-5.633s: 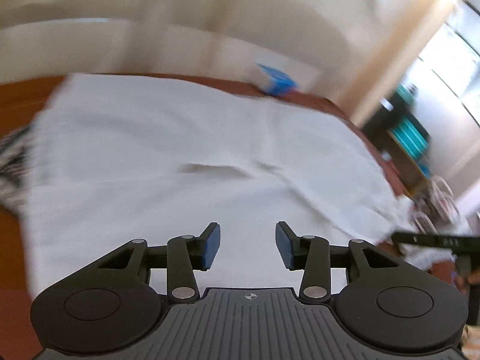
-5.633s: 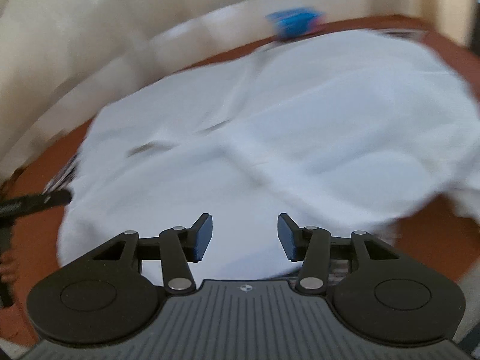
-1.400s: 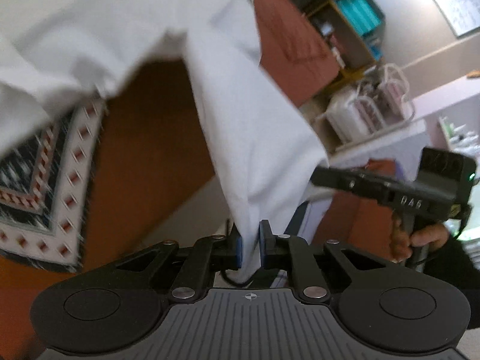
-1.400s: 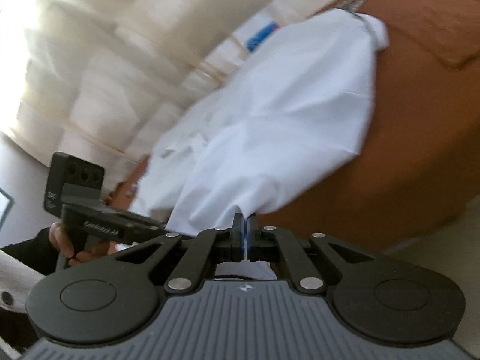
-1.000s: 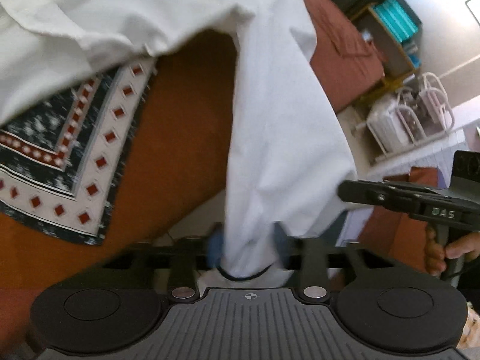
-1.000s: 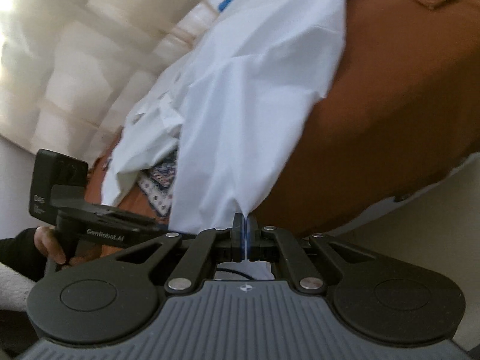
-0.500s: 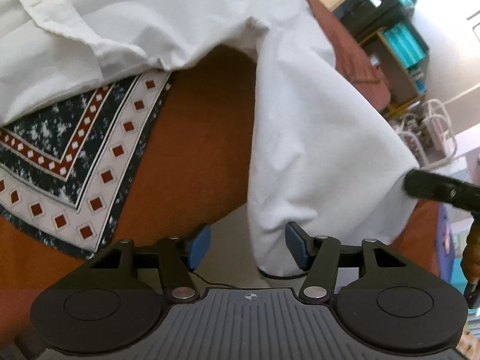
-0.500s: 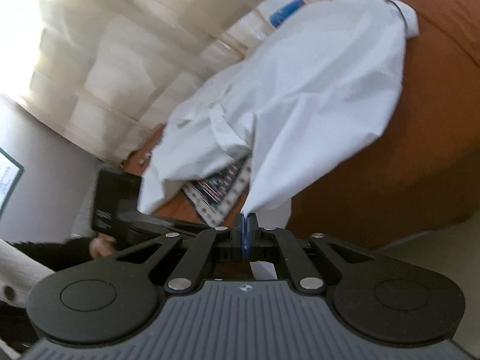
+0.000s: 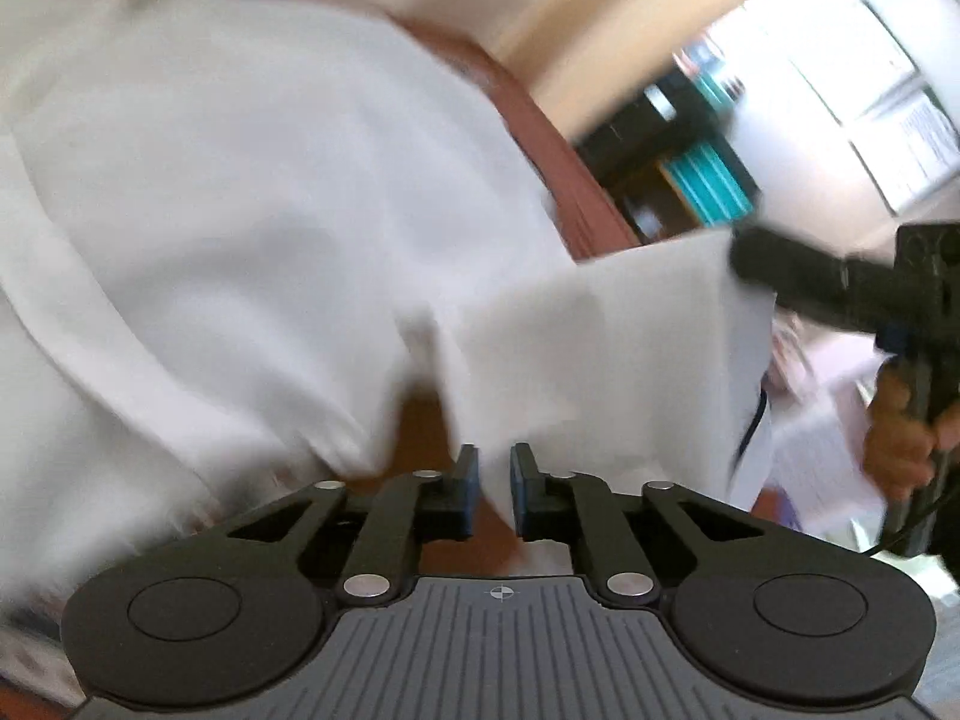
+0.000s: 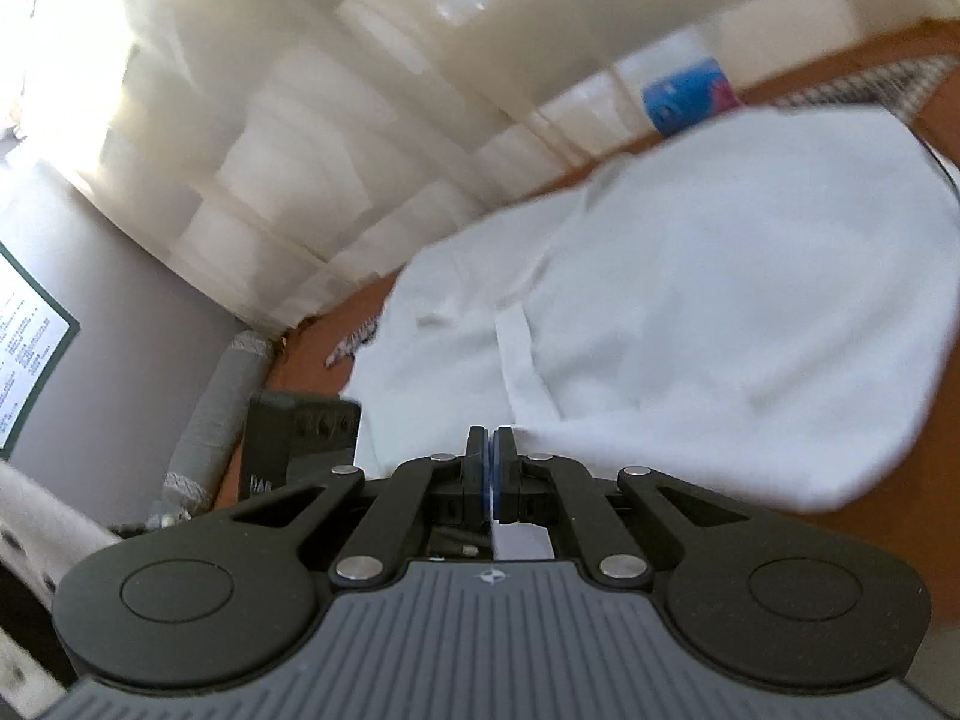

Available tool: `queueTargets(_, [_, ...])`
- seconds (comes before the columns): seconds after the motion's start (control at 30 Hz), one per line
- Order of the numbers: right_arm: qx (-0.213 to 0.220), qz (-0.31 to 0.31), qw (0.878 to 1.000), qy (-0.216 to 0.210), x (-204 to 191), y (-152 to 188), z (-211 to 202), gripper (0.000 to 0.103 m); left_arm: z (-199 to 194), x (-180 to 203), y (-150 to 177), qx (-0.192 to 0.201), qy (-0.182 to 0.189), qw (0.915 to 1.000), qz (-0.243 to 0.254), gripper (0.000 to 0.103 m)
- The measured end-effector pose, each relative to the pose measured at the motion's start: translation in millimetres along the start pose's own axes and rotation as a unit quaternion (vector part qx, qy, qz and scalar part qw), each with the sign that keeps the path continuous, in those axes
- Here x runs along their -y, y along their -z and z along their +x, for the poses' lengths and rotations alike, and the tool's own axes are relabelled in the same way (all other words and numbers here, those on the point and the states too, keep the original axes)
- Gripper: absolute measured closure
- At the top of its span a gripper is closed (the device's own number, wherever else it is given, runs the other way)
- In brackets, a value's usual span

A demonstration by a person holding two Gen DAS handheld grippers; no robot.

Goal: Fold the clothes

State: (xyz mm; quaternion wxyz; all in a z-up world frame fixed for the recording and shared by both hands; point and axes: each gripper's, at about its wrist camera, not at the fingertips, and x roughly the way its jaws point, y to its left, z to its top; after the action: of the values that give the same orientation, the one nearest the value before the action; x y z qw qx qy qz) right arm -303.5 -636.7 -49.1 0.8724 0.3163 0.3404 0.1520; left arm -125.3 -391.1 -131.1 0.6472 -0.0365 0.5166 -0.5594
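Motion blur smears the white garment (image 9: 252, 228), so its folds and seams cannot be made out. A blue object (image 10: 690, 93) beyond it is too blurred to identify. Wall-notice text (image 10: 27, 342) is illegible and edge-cropped.

You get bright daylight from the windows (image 9: 864, 48), washing out the curtain (image 10: 252, 78). Motion blur smears the white garment (image 9: 240, 210), and fisheye bending perhaps hides edge detail.
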Motion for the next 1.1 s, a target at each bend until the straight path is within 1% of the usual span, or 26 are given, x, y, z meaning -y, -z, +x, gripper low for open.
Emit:
queueTargets(0.03, [0.003, -0.001, 1.0, 0.001, 3, -19, 11, 0.102, -6, -8, -10, 0.017, -0.015, 0.9997, -0.003, 0.074])
queueTargets(0.1, [0.009, -0.004, 1.0, 0.004, 9, -57, 34, 0.102, -19, -31, -26, 0.044, -0.035, 0.998, -0.03, 0.058])
queueTargets(0.13, [0.012, -0.003, 1.0, 0.013, 15, -74, 48, 0.102, -24, -41, -30, 0.052, -0.047, 0.9969, -0.037, 0.056])
queueTargets(0.2, [0.015, 0.013, 0.999, 0.049, 33, -106, 82, 0.102, -35, -63, -39, 0.068, -0.071, 0.9938, -0.051, 0.055])
queueTargets(0.23, [0.015, 0.028, 0.997, 0.068, 44, -115, 97, 0.102, -39, -73, -44, 0.075, -0.082, 0.9921, -0.058, 0.055])
queueTargets(0.3, [0.014, 0.062, 0.992, 0.108, 69, -130, 127, 0.102, -39, -81, -50, 0.075, -0.095, 0.9906, -0.064, 0.055])
queueTargets(0.33, [0.01, 0.079, 0.989, 0.125, 81, -133, 139, 0.102, -38, -85, -53, 0.074, -0.101, 0.9899, -0.066, 0.055])
queueTargets(0.37, [0.005, 0.095, 0.985, 0.141, 92, -133, 150, 0.1, -32, -80, -56, 0.07, -0.104, 0.9903, -0.058, 0.055])
queueTargets(0.43, [0.0, 0.125, 0.98, 0.152, 108, -129, 159, 0.098, -20, -72, -63, 0.062, -0.111, 0.991, -0.041, 0.054])
queueTargets(0.47, [0.002, 0.134, 0.98, 0.15, 112, -127, 158, 0.095, -17, -69, -63, 0.057, -0.115, 0.9916, -0.022, 0.053])
queueTargets(0.53, [0.014, 0.139, 0.98, 0.145, 113, -122, 147, 0.08, -10, -64, -63, 0.045, -0.121, 0.9915, 0.017, 0.052])
queueTargets(0.6, [0.024, 0.114, 0.981, 0.156, 103, -117, 129, 0.068, -1, -58, -65, 0.035, -0.13, 0.9891, 0.061, 0.049])
queueTargets(0.67, [0.022, 0.073, 0.982, 0.171, 88, -111, 108, 0.067, 9, -48, -67, 0.025, -0.143, 0.983, 0.112, 0.049])
queueTargets(0.7, [0.016, 0.05, 0.983, 0.177, 80, -106, 99, 0.067, 10, -42, -62, 0.023, -0.15, 0.9799, 0.129, 0.049])
queueTargets(0.77, [-0.012, 0.0, 0.981, 0.196, 67, -97, 90, 0.063, 10, -33, -58, 0.014, -0.159, 0.9745, 0.158, 0.048])
queueTargets(0.8, [-0.03, -0.028, 0.977, 0.207, 60, -92, 86, 0.056, 13, -31, -57, 0.009, -0.162, 0.9722, 0.169, 0.047])
queueTargets(0.83, [-0.044, -0.052, 0.974, 0.217, 56, -87, 84, 0.051, 12, -29, -54, 0.001, -0.16, 0.9721, 0.172, 0.046])
queueTargets(0.87, [-0.057, -0.069, 0.971, 0.221, 55, -82, 82, 0.05, 11, -27, -52, -0.007, -0.156, 0.9727, 0.172, 0.045])
queueTargets(0.93, [-0.076, -0.078, 0.971, 0.214, 59, -75, 81, 0.049, 5, -30, -50, -0.031, -0.123, 0.9839, 0.126, 0.045])
queueTargets(1.0, [-0.094, -0.082, 0.972, 0.201, 66, -73, 86, 0.049, 1, -34, -48, -0.028, -0.089, 0.9936, 0.064, 0.041])
queueTargets(1.07, [-0.115, -0.086, 0.972, 0.186, 74, -72, 92, 0.049, 2, -38, -46, -0.013, -0.069, 0.9975, -0.006, 0.035])
queueTargets(1.1, [-0.125, -0.088, 0.972, 0.179, 79, -71, 93, 0.049, 6, -43, -47, -0.003, -0.062, 0.9971, -0.043, 0.035])
